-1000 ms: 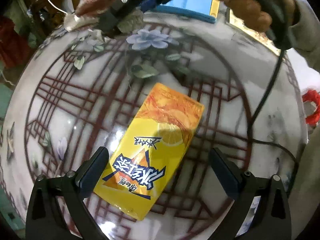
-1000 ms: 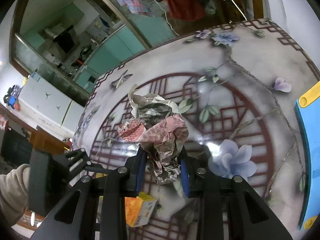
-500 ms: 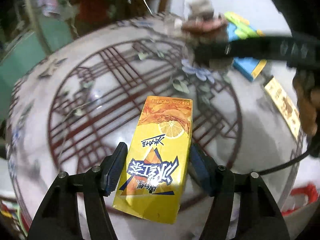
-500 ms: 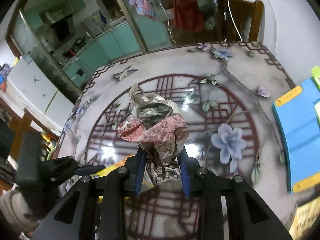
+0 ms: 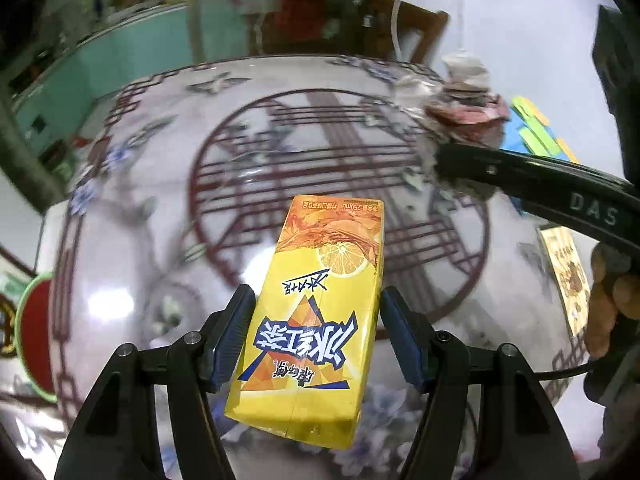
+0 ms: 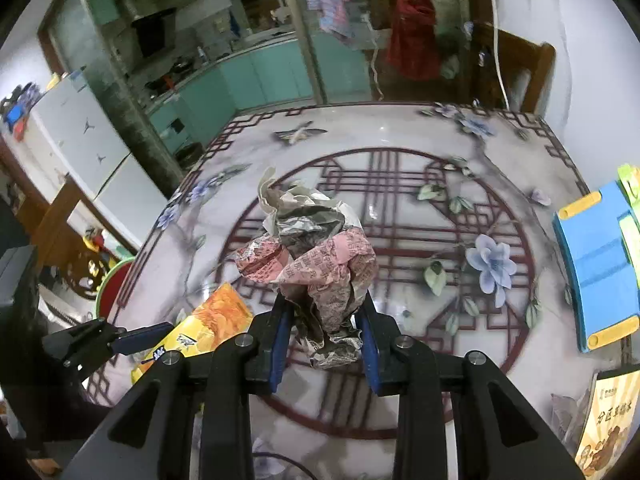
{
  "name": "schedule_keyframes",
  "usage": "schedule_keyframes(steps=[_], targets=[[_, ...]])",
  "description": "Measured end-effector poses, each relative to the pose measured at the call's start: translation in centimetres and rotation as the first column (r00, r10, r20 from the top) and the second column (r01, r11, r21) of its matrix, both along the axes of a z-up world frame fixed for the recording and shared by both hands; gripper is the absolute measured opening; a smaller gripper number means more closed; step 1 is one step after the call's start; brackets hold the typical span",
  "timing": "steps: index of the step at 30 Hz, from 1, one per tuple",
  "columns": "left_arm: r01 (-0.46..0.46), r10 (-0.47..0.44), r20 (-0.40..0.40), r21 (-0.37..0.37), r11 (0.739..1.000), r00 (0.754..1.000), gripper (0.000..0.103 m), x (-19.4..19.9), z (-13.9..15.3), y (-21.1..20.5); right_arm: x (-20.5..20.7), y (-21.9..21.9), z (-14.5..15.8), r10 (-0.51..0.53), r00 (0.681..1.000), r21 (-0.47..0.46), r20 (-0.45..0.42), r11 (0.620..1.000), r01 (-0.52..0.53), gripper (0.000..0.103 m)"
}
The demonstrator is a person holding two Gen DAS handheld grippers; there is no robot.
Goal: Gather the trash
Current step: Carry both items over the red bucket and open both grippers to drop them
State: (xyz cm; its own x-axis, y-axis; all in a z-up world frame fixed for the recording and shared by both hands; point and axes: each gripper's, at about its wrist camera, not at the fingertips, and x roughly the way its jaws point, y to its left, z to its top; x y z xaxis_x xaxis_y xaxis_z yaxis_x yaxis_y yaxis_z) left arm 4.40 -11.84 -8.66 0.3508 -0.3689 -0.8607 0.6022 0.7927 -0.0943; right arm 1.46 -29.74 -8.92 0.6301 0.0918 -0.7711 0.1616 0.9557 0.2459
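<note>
While its two blue-padded fingers are pressing against the long sides of the yellow drink carton (image 5: 316,320), the left gripper (image 5: 316,334) is holding that carton above the table (image 5: 132,248), printed face up and far end pointing away from the camera. From the right wrist view, the same carton (image 6: 200,328) is showing low on the left, with the left gripper (image 6: 132,340) pinching it.

The right gripper (image 6: 323,334) is clamping a crumpled newspaper wad (image 6: 316,264) between its pads, the grey and pink paper bulging up and forward past the fingertips and hiding part of the table's red lattice pattern behind it. In the left wrist view, that wad (image 5: 464,108) is sitting at the end of a black finger reaching in from the right, and it is blurred.

Around them, a blue and yellow plastic tray (image 6: 596,264) is lying near the table's right edge, and a yellow booklet (image 6: 608,424) is lying nearer the camera on the same side. A red and green round object (image 5: 36,340) is lying beyond the table's left edge. A wooden chair (image 6: 516,68) is standing at the far side, with a red garment (image 6: 412,40) hanging beyond it.
</note>
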Motion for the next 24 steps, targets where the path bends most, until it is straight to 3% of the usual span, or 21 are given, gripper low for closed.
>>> schedule_keyframes(steps=[10,16,24], targets=[[-0.12,0.121,0.038,-0.019,0.993,0.992,0.064,0.6,1.3,5.4,0.8,5.5,0.7,0.096,0.995,-0.009,0.003,0.995,-0.095,0.029],[-0.096,0.098,0.048,-0.044,0.994,0.994,0.064,1.4,1.6,8.0,1.3,8.4,1.0,0.094,0.996,-0.02,0.001,0.995,-0.094,0.029],[-0.058,0.061,0.047,-0.059,0.997,0.997,0.064,3.6,2.1,12.4,1.7,12.3,0.5,0.016,0.999,-0.029,-0.047,0.999,-0.018,0.029]])
